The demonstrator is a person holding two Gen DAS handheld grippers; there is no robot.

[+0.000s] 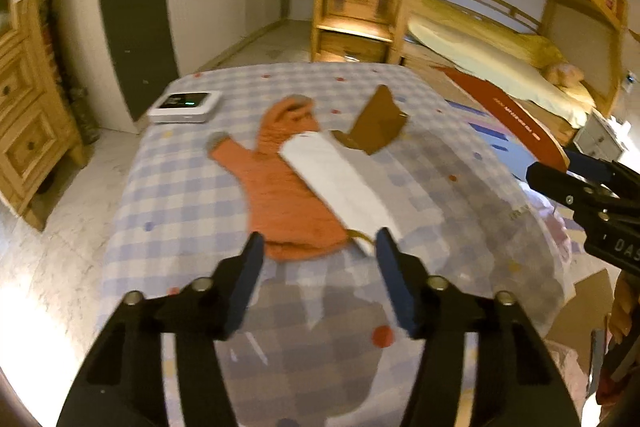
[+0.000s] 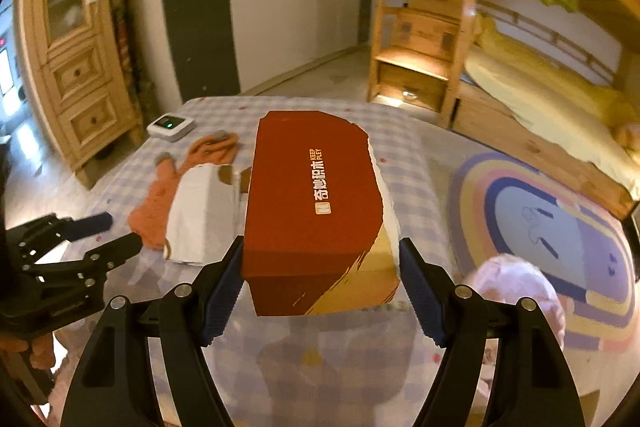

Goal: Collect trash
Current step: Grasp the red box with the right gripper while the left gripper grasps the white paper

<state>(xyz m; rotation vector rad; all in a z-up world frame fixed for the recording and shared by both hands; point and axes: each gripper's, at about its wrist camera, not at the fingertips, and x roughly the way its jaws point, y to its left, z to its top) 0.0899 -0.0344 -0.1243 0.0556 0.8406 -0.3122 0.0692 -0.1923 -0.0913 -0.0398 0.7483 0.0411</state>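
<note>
Right wrist: red box (image 2: pixel 316 211) hiding checked bedspread (image 2: pixel 404 155).

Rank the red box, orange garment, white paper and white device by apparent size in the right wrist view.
1. red box, though nearness to the camera inflates it
2. orange garment and white paper, too alike and overlapping to rank
3. white device, smallest

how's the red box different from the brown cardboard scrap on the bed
The red box is large, whole and printed with white lettering; the brown cardboard scrap is small, torn and plain. The box sits between the right gripper fingers, while the scrap lies free on the checked bedspread, by the orange garment. Both look like cardboard.
</note>
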